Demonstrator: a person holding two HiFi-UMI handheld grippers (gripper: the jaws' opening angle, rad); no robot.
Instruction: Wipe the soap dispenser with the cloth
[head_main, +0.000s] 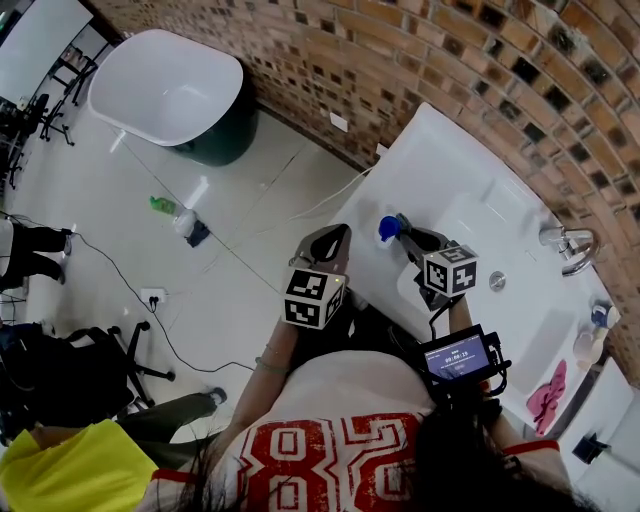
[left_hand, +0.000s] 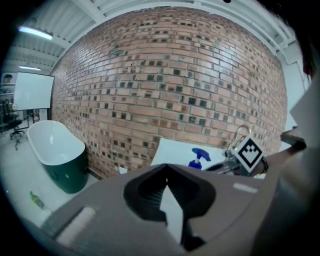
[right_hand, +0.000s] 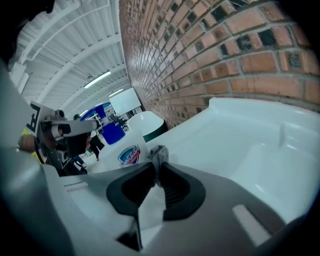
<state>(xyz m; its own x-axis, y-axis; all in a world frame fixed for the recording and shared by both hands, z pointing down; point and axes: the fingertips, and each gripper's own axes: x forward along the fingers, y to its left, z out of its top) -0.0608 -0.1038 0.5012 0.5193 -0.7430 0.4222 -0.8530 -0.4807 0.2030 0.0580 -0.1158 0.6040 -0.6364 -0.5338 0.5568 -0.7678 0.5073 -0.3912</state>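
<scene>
Only the right gripper view shows the right gripper (right_hand: 157, 167) pinching a grey cloth (right_hand: 159, 154) just beside the dispenser (right_hand: 131, 153), whose blue pump alone shows in the head view on the white worktop (head_main: 440, 160), and the left gripper (left_hand: 166, 170) is pressed together, empty.
</scene>
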